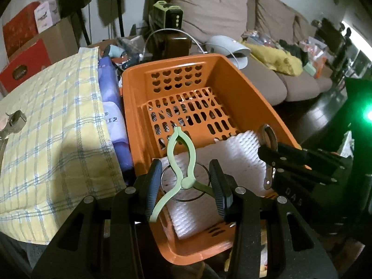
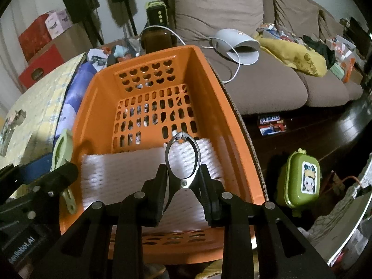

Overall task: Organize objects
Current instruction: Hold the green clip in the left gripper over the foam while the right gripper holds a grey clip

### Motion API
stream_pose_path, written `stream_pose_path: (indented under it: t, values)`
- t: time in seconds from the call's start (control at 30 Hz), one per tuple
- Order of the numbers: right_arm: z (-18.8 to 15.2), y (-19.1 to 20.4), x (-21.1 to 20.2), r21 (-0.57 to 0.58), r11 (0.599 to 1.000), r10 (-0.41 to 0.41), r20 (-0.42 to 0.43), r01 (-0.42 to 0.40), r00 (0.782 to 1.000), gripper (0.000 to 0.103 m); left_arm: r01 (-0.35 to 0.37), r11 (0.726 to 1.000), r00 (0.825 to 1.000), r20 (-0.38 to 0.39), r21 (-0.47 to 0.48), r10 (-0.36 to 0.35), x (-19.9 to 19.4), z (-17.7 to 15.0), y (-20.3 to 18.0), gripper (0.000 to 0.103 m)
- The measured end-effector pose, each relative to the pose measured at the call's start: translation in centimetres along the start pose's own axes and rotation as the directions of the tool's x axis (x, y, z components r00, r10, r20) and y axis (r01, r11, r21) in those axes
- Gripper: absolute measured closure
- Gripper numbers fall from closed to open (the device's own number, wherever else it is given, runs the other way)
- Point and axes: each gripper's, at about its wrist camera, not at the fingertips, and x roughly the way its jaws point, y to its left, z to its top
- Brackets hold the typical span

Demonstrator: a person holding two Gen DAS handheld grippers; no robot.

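Observation:
An orange slotted basket (image 1: 237, 97) holds a white foam sheet (image 1: 227, 158); the basket also shows in the right wrist view (image 2: 93, 107). My left gripper (image 1: 189, 183) is shut on a pale green plastic clip (image 1: 180, 160), held above the basket's near end. My right gripper (image 2: 183, 181) is shut on a silver metal clip (image 2: 182, 158), also over the foam sheet (image 2: 121, 174). The right gripper shows in the left wrist view (image 1: 302, 162) with the metal clip (image 1: 269, 144). The left gripper shows at the left of the right wrist view (image 2: 46, 186) with the green clip (image 2: 62, 153).
A yellow checked cloth (image 1: 53, 134) lies left of the basket with another metal clip (image 1: 14, 121) on it. A brown sofa (image 1: 267, 86) with clutter stands behind. A green lunch box (image 2: 300, 181) and a Snickers pack (image 2: 270, 123) lie on the dark floor at right.

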Motion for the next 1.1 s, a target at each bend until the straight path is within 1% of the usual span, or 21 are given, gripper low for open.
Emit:
stream_pose_path:
  t: [0.2, 0.37, 0.47, 0.57, 0.6, 0.83, 0.97, 1.1]
  values:
    - [-0.2, 0.1, 0.6, -0.009, 1.0, -0.008, -0.017, 0.007, 1.0, 0.076, 0.004, 1.0, 1.0, -0.005, -0.004, -0.004, 0.7, -0.4, 0.3, 0.064]
    - [-0.3, 0.5, 1.2, -0.022, 1.0, -0.009, -0.031, 0.009, 0.999, 0.076, 0.016, 1.0, 1.0, 0.015, -0.009, -0.016, 0.8, -0.5, 0.6, 0.064]
    - [-0.4, 0.6, 1.5, -0.027, 1.0, -0.011, -0.038, 0.01, 0.999, 0.076, 0.008, 1.0, 0.999, 0.05, -0.002, -0.008, 0.7, -0.7, 0.7, 0.064]
    - [-0.5, 0.6, 1.6, -0.026, 1.0, -0.014, -0.041, 0.013, 0.999, 0.076, -0.042, 0.998, 0.993, 0.108, 0.043, 0.037, 0.3, -1.1, 0.2, 0.064]
    - [-0.5, 0.5, 1.7, -0.025, 1.0, -0.014, -0.04, 0.013, 0.999, 0.076, -0.048, 0.998, 0.992, 0.115, 0.05, 0.042, 0.2, -1.2, 0.1, 0.064]
    - [-0.4, 0.5, 1.7, -0.02, 1.0, -0.016, -0.031, 0.016, 0.999, 0.076, -0.026, 0.999, 0.993, 0.118, 0.047, 0.02, 0.5, -1.2, 0.0, 0.064]
    - [-0.5, 0.5, 2.0, -0.022, 1.0, -0.018, -0.04, 0.017, 0.999, 0.076, 0.024, 1.0, 0.995, 0.092, -0.008, -0.023, 1.1, -1.4, 0.8, 0.064]
    - [-0.4, 0.8, 1.8, -0.029, 0.999, -0.021, -0.032, 0.02, 0.999, 0.076, 0.022, 1.0, 0.995, 0.093, 0.013, -0.023, 1.4, -1.8, 0.6, 0.064]
